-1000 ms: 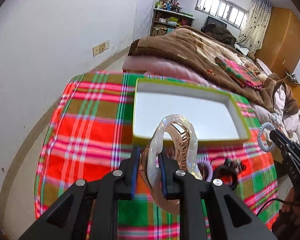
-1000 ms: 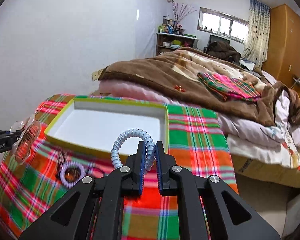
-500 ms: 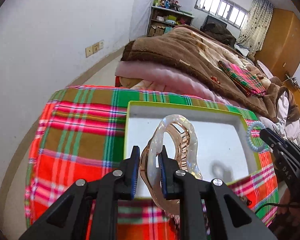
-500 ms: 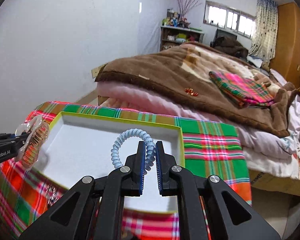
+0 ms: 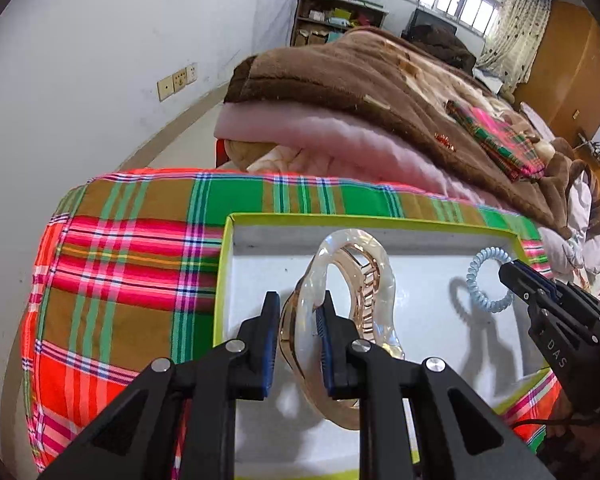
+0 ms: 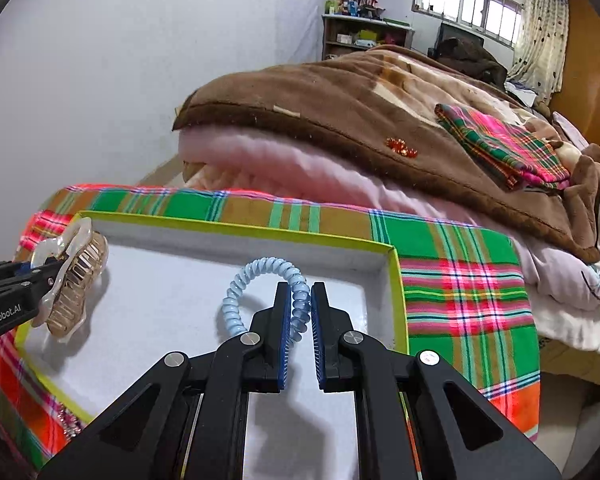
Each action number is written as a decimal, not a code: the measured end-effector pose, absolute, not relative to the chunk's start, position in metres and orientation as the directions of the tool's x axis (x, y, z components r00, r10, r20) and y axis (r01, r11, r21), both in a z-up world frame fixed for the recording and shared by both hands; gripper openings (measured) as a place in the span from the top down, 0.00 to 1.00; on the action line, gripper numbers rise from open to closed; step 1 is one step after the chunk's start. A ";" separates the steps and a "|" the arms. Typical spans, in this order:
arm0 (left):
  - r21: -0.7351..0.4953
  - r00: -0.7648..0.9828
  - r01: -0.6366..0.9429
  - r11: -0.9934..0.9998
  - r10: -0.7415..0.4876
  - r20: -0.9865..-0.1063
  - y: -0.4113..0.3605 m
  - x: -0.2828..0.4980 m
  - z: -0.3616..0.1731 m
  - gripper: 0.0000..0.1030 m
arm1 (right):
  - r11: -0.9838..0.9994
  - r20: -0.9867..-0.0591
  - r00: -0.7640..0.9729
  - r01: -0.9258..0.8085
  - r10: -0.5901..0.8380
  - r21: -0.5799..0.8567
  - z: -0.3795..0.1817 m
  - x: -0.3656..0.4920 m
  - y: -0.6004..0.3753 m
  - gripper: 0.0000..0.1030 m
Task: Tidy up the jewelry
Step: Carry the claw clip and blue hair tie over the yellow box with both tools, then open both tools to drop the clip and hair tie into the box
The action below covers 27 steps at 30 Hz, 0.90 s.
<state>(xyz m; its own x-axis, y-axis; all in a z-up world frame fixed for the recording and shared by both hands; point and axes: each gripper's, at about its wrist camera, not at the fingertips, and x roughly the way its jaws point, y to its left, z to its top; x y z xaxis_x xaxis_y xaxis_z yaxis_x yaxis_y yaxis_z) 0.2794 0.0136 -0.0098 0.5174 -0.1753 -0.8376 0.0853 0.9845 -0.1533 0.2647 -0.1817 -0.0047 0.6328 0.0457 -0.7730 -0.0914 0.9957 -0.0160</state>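
Note:
My left gripper (image 5: pixel 298 308) is shut on a pearly beige hair claw clip (image 5: pixel 376 280), which hangs over the left part of a white tray with a lime-green rim (image 5: pixel 228 240). The right wrist view shows the same clip (image 6: pixel 74 276) at the tray's left end. A light blue spiral hair tie (image 6: pixel 260 272) is pinched in my right gripper (image 6: pixel 300 300), held above the tray's white floor (image 6: pixel 172 304). From the left wrist view the tie (image 5: pixel 488 280) and the right gripper (image 5: pixel 512 276) hover over the tray's right side.
The tray sits on a red and green plaid cloth (image 5: pixel 132 248) over a small table. Behind it lies a bed with a brown blanket (image 6: pixel 340 112) and a folded plaid cloth (image 6: pixel 504 140). A small beaded piece (image 6: pixel 66 424) lies on the cloth at the tray's near left corner.
Both grippers moved forward and down from the near side of the cloth to over the tray, each still carrying its item. The loose items on the cloth dropped out of view.

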 end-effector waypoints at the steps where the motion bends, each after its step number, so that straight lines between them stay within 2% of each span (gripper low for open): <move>1: -0.153 0.513 0.083 0.985 -0.174 -0.841 0.014 0.281 -0.012 0.81 | 0.996 -0.774 0.631 -0.089 0.044 -0.016 -0.006 0.265 -0.182 0.90; 17: -0.132 0.487 0.066 0.989 -0.147 -0.861 0.018 0.286 -0.024 0.78 | 0.998 -0.795 0.606 -0.067 0.034 -0.009 -0.015 0.271 -0.186 0.90; 22: -0.132 0.486 0.079 0.988 -0.154 -0.861 0.015 0.286 -0.022 0.65 | 0.999 -0.792 0.610 -0.050 0.034 0.004 -0.013 0.273 -0.189 0.83; 26: -0.129 0.500 0.083 0.988 -0.153 -0.852 0.013 0.285 -0.017 0.51 | 0.999 -0.786 0.617 -0.049 0.043 0.016 -0.010 0.271 -0.191 0.67; 27: -0.139 0.502 0.082 0.987 -0.161 -0.850 0.014 0.284 -0.016 0.49 | 0.999 -0.782 0.622 -0.046 0.044 0.020 -0.009 0.270 -0.192 0.66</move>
